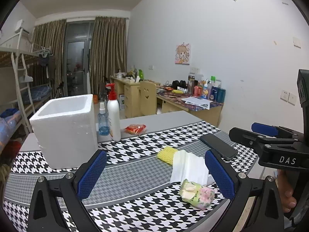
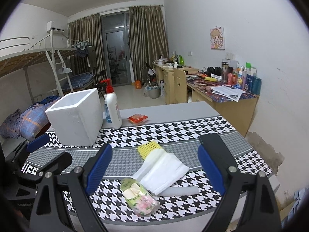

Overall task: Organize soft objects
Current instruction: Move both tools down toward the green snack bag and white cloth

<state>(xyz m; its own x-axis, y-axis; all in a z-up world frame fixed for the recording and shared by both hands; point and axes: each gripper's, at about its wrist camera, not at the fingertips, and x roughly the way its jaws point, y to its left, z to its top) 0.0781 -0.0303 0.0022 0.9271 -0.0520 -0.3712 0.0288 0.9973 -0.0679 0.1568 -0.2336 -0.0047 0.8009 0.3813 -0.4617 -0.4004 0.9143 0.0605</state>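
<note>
**Approach, nothing gripped yet**

Both tools, left [image 1: 154,176] and right [image 2: 154,172], spread apart and empty above the tabletop [image 2: 222,127]. Tissue pack [image 2: 140,199], white cloth [image 2: 164,171], yellow net [image 2: 148,147] lying together nearby. Next, probably: clamp one, drop into foam box [image 2: 77,116].

The letters "DAS" are printed in white on the black body of the right claw [image 1: 270,135], seen in the left wrist view. Green lettering is carried on the tissue pack [image 2: 140,199], but it is too small to be read, perhaps a brand name. Print on the white bottle [image 1: 114,116] is likewise illegible.
</note>
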